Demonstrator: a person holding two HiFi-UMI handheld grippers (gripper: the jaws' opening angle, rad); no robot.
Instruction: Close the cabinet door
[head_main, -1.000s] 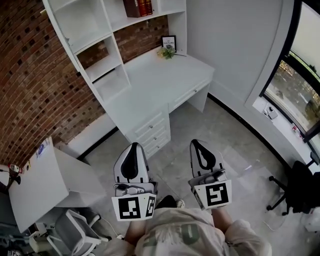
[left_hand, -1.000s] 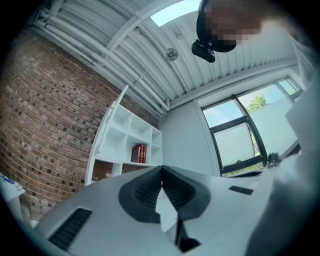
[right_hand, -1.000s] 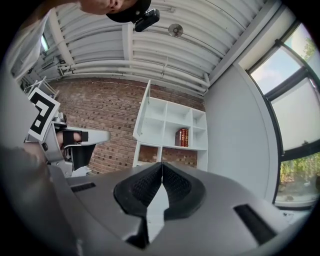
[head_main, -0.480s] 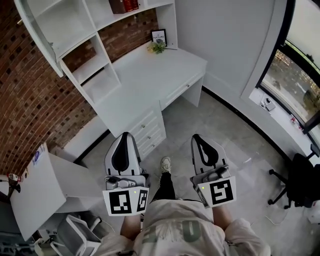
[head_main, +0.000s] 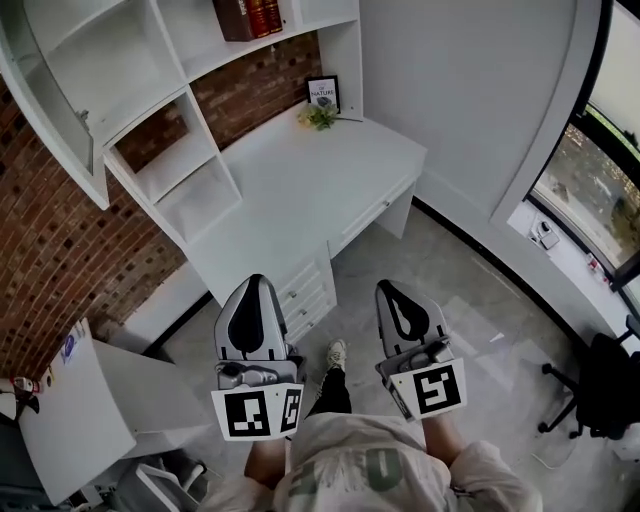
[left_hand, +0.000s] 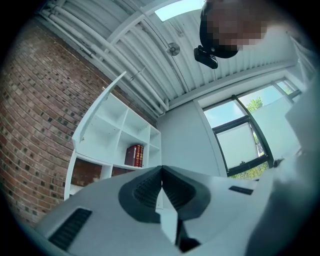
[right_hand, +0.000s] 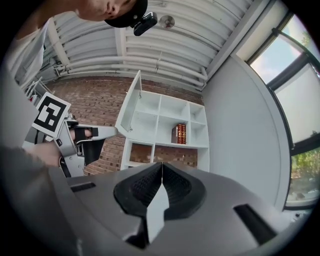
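Left claw (head_main: 252, 285), right claw (head_main: 392, 288) — abreast, jaws together.

A small framed card (head_main: 323, 90) stands at the back of the desk (head_main: 300, 180), toward twelve o'clock in the head view. It carries dark print whose largest word seems to read "NATURE"; the lines around it are too small to read. The books (head_main: 250, 15) at eleven o'clock have gilt lettering on their spines that cannot be read.

Smooth white cabinet door (head_main: 55, 110), rough brick wall (head_main: 60, 255)
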